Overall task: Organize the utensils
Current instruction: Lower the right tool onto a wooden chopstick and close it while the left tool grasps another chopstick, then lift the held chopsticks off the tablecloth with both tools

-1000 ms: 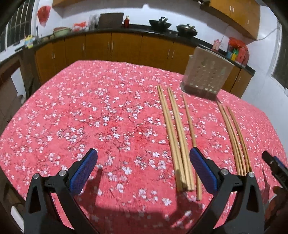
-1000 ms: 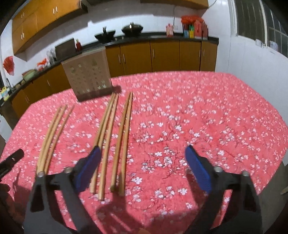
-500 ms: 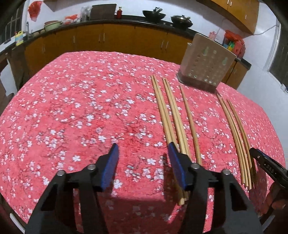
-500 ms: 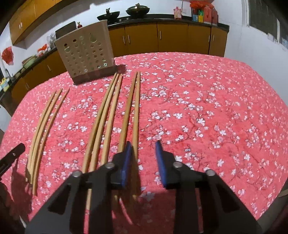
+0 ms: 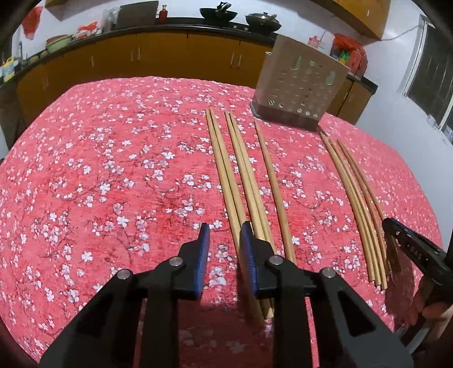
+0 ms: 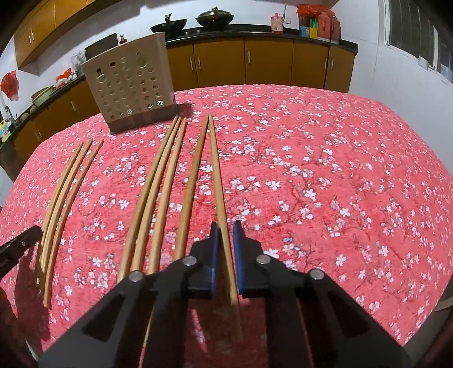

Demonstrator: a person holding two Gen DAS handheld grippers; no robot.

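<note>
Several long wooden chopsticks lie lengthwise on a red floral tablecloth (image 5: pixel 113 175), in groups. A beige perforated utensil holder (image 5: pixel 300 90) stands at their far end; it also shows in the right wrist view (image 6: pixel 130 87). My left gripper (image 5: pixel 223 254) hovers over the near ends of the leftmost pair of chopsticks (image 5: pixel 223 169), jaws narrowed with a gap, nothing held. My right gripper (image 6: pixel 225 252) has its jaws nearly closed around the rightmost chopstick (image 6: pixel 218 181), with small gaps on both sides.
Brown kitchen cabinets (image 6: pixel 243 62) and a dark counter with woks (image 5: pixel 218 14) run behind the table. The other gripper's black tip shows at the right edge of the left wrist view (image 5: pixel 407 249). The table's right edge (image 6: pixel 441 181) lies near a white wall.
Both grippers have narrowed from wide open to nearly closed and moved forward and lower over the chopsticks. The right gripper now straddles the rightmost chopstick.
</note>
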